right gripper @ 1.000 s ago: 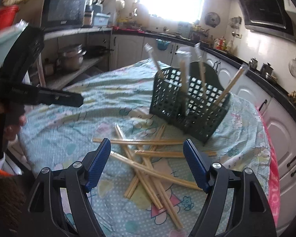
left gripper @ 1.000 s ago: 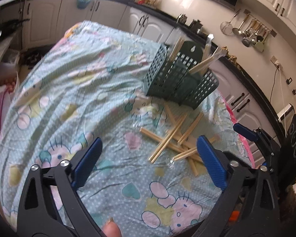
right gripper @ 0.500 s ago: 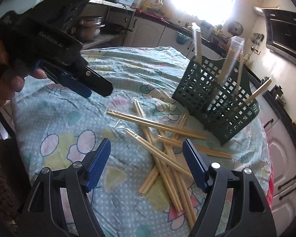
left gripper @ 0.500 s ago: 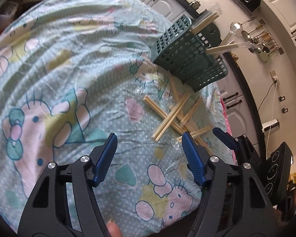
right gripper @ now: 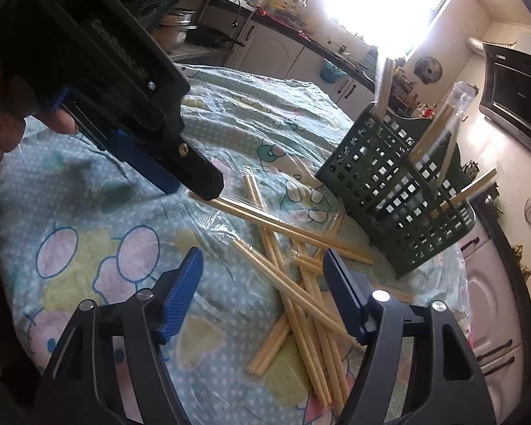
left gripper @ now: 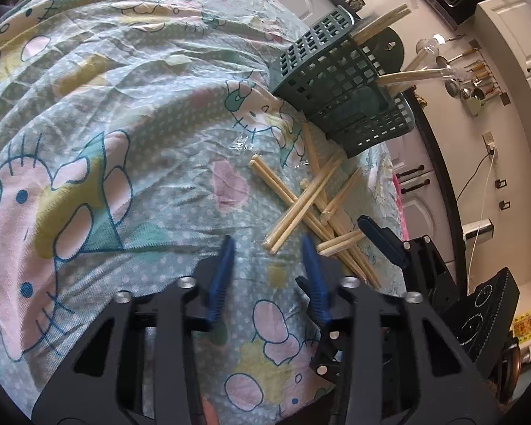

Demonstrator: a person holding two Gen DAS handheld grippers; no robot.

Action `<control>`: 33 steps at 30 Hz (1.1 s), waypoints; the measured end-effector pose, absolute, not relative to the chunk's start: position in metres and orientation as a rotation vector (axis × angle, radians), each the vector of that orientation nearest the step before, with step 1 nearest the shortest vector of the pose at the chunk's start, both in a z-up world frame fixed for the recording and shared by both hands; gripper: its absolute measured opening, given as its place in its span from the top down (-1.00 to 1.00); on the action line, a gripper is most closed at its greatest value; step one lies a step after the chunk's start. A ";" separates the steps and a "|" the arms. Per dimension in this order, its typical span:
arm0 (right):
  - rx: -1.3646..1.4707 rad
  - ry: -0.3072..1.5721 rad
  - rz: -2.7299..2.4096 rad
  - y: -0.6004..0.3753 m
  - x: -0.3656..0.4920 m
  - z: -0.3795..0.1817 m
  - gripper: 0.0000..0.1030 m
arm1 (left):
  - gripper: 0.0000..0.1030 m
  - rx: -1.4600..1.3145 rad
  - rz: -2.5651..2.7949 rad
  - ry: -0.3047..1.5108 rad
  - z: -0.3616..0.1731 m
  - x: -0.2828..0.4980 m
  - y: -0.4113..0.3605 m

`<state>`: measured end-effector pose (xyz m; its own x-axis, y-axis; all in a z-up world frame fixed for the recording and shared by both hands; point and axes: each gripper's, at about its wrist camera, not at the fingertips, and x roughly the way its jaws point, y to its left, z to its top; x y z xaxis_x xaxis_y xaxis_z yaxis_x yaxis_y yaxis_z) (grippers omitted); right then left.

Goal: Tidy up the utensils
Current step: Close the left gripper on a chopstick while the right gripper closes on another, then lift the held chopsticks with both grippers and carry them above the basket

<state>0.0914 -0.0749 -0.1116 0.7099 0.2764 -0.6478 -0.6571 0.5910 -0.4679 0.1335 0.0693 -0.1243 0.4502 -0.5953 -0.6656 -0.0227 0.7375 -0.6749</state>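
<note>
Wooden chopsticks [right gripper: 293, 283], roughly six wrapped pairs, lie crossed on the desk [left gripper: 124, 141] near one green basket [right gripper: 400, 198]. Left hand-held gripper [left gripper: 267, 244] and right hand-held gripper [right gripper: 263, 258] are closing, both empty.

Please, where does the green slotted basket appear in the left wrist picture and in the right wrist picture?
Left wrist view: the green basket is upper right of centre, beyond the loose chopsticks.
Right wrist view: the green basket stands right of centre, behind them.
Shared landmark: the chopsticks pile on the patterned cloth.
</note>
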 end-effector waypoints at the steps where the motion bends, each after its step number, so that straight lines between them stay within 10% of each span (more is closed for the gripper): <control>1: -0.762 0.555 0.578 -0.074 0.093 -0.112 -0.12 | 0.58 -0.678 -0.391 1.062 -0.125 0.134 0.069; 7: -0.775 0.560 0.603 -0.070 0.095 -0.115 0.57 | 0.82 -0.676 -0.396 1.056 -0.124 0.136 0.068; 33: -0.488 0.467 0.556 -0.119 0.104 -0.021 0.77 | 0.94 -0.463 -0.432 0.847 -0.040 0.122 0.040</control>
